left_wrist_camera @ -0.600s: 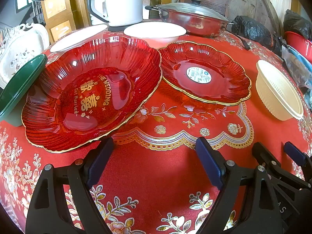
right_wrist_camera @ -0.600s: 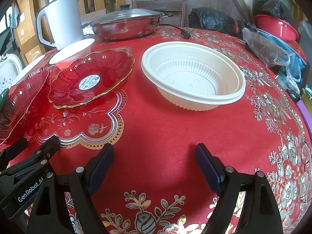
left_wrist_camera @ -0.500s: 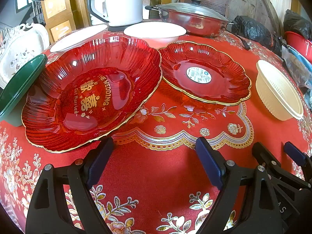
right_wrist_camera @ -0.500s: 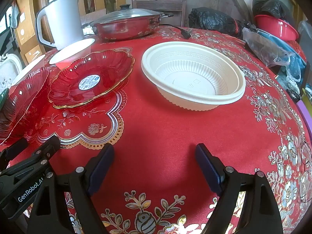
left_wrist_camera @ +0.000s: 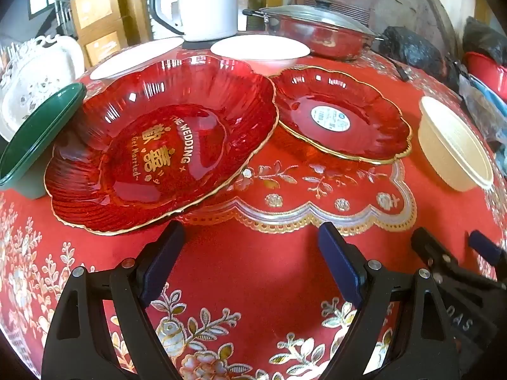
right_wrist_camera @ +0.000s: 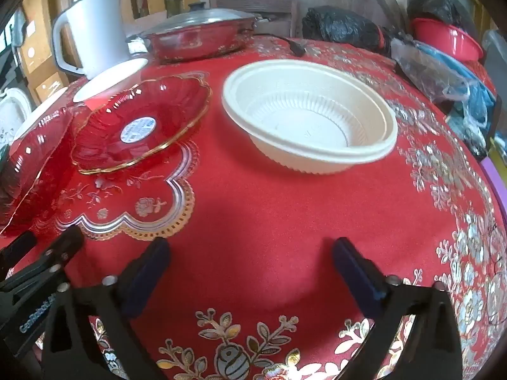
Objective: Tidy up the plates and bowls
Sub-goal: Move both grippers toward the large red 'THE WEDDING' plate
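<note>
Plainly, we read gold lettering in the big red dish [left_wrist_camera: 164,145], left of centre in the left view: "THE WEDDING", "Get Married~" and a double-happiness character. The small red plate [left_wrist_camera: 342,114] just right of it carries a round white sticker [left_wrist_camera: 331,117] whose print is too small to read. On the other gripper's arm in the right view's lower left corner we make out "GenRobot", blurred.

Our left gripper [left_wrist_camera: 250,243] stands wide open at the bottom of its frame, nothing between the pads, over bare red tablecloth [left_wrist_camera: 253,272]; the dish's rim lies just above its left finger. Our right gripper [right_wrist_camera: 250,253] is likewise spread wide and empty, below the cream bowl [right_wrist_camera: 310,120] at upper centre.

Only the left view shows the green bowl [left_wrist_camera: 35,139] at the left edge, touching the dish, and the lettering. Only the right view shows the cream bowl's ribbed inside and that it looks to be two nested. Both views show the white jug [right_wrist_camera: 92,25] and lidded steel pan [right_wrist_camera: 202,34] along the top.
</note>
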A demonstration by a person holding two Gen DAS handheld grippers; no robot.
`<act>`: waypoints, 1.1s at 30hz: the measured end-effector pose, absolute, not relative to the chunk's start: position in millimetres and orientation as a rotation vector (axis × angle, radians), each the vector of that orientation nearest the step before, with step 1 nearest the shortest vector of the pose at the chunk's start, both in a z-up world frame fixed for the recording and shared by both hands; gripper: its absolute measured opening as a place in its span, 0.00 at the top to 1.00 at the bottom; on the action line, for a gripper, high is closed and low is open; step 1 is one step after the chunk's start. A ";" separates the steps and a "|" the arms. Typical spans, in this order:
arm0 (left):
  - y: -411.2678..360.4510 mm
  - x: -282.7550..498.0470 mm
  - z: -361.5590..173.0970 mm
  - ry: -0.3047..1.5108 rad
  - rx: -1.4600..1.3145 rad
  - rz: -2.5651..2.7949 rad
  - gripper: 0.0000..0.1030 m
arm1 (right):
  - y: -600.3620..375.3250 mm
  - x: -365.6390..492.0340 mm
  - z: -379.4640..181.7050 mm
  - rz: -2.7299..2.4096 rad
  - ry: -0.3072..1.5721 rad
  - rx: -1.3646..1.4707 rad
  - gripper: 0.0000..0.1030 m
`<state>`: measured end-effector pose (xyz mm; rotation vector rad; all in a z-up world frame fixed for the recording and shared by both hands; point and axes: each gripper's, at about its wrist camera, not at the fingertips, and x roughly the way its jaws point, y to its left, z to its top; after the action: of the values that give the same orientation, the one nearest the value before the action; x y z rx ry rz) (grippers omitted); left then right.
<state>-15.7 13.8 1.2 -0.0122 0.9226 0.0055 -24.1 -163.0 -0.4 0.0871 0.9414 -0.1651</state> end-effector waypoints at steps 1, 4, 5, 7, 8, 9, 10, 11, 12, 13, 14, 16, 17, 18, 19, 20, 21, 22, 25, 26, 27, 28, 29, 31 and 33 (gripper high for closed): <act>10.9 -15.0 -0.5 0.923 -0.011 0.004 0.16 | -159.5 -25.0 3.8 -0.166 0.942 0.087 0.00; 11.3 -15.4 -2.4 0.921 -0.012 0.003 0.16 | -161.8 -20.4 1.7 -0.166 0.939 0.084 0.00; 11.9 -16.2 -2.7 0.921 -0.012 0.003 0.16 | -161.3 -20.9 1.8 -0.166 0.940 0.083 0.00; 13.0 -14.8 -1.6 0.921 -0.012 0.004 0.16 | -160.9 -21.9 2.1 -0.166 0.940 0.083 0.00; 13.0 -14.8 -1.6 0.921 -0.012 0.003 0.16 | -160.6 -22.1 2.2 -0.166 0.940 0.083 0.00; 12.5 -14.5 -1.4 0.921 -0.011 0.004 0.16 | -160.4 -22.3 2.4 -0.166 0.940 0.083 0.00; 12.7 -15.0 -1.5 0.921 -0.010 0.003 0.16 | -160.3 -23.0 2.4 -0.166 0.940 0.083 0.00; 13.1 -15.9 -1.4 0.922 -0.006 -0.003 0.16 | -160.1 -23.2 2.7 -0.166 0.940 0.083 0.00; 13.9 -16.6 -1.3 0.922 -0.003 -0.012 0.16 | -160.0 -23.5 2.9 -0.166 0.940 0.084 0.00; 12.3 -14.8 -0.4 0.923 0.003 -0.020 0.16 | -159.7 -23.9 3.0 -0.165 0.939 0.082 0.00; 12.6 -16.2 -0.2 0.922 0.008 -0.025 0.16 | -160.0 -23.2 2.7 -0.164 0.943 0.082 0.00; 16.5 -22.2 0.1 0.922 0.017 -0.043 0.16 | -159.0 -26.9 0.8 -0.158 0.949 0.079 0.00; 19.5 -25.6 0.1 0.922 0.021 -0.050 0.16 | -158.0 -27.9 1.7 -0.149 0.948 0.077 0.01; 21.5 -28.6 0.1 0.922 0.024 -0.054 0.16 | -155.9 -34.7 4.7 -0.134 0.934 0.076 0.01; 23.8 -31.4 0.3 0.923 0.026 -0.056 0.16 | -153.0 -38.7 9.4 -0.115 0.912 0.070 0.01; 25.9 -32.9 0.6 0.927 0.028 -0.058 0.16 | -149.2 -42.6 15.9 -0.105 0.888 0.056 0.01; 29.7 -35.4 1.2 0.941 0.029 -0.059 0.16 | -144.8 -44.5 22.7 -0.096 0.873 0.038 0.01; 32.2 -37.2 1.5 0.951 0.028 -0.056 0.16 | -139.5 -44.4 29.0 -0.073 0.867 0.019 0.01; 46.3 -44.5 4.6 0.957 0.027 -0.026 0.16 | -123.6 -39.8 43.5 -0.010 0.858 -0.039 0.01; 50.1 -46.7 6.2 0.949 0.026 -0.019 0.16 | -118.4 -37.5 46.6 0.001 0.850 -0.059 0.01; 55.8 -49.7 8.9 0.939 0.029 -0.007 0.16 | -112.0 -35.2 49.7 0.010 0.842 -0.083 0.01; 60.0 -51.2 9.8 0.937 0.033 0.003 0.16 | -105.2 -31.1 52.9 0.020 0.836 -0.112 0.01; 65.1 -51.7 10.9 0.940 0.033 0.017 0.16 | -100.3 -28.9 54.1 0.034 0.834 -0.129 0.01; 74.3 -51.5 13.6 0.944 0.013 0.034 0.16 | -92.5 -23.2 60.5 0.082 0.824 -0.138 0.01; 86.1 -51.6 19.2 0.928 -0.018 0.048 0.16 | -87.0 -17.3 65.1 0.129 0.822 -0.123 0.01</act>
<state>-51.6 86.1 19.2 -0.0177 0.9284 0.0483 -17.3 -87.0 65.1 -0.1233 0.8221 0.1287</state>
